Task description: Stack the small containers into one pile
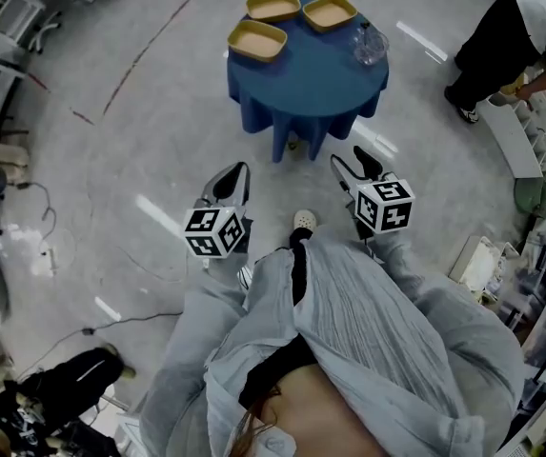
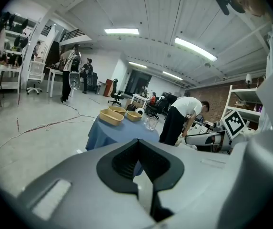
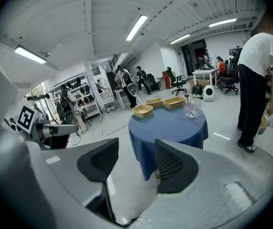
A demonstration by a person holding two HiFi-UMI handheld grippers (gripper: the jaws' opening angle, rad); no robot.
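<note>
Three tan shallow containers (image 1: 257, 40) (image 1: 273, 6) (image 1: 330, 12) lie apart on a round table with a blue cloth (image 1: 311, 89), well ahead of both grippers. In the right gripper view the containers (image 3: 143, 110) (image 3: 174, 102) sit at the table's far side. My left gripper (image 1: 240, 169) hangs above the floor short of the table, its jaws together with nothing in them; its black pads (image 2: 126, 159) meet at the tip. My right gripper (image 1: 347, 155) is beside it, open and empty, a clear gap between its pads (image 3: 174, 163).
A clear glass vessel (image 1: 371, 46) stands on the table's right side. A person in a white top and black trousers (image 1: 511, 36) bends over shelves to the right. Cables run across the grey floor (image 1: 111, 93); desks, chairs and racks line the room's edges.
</note>
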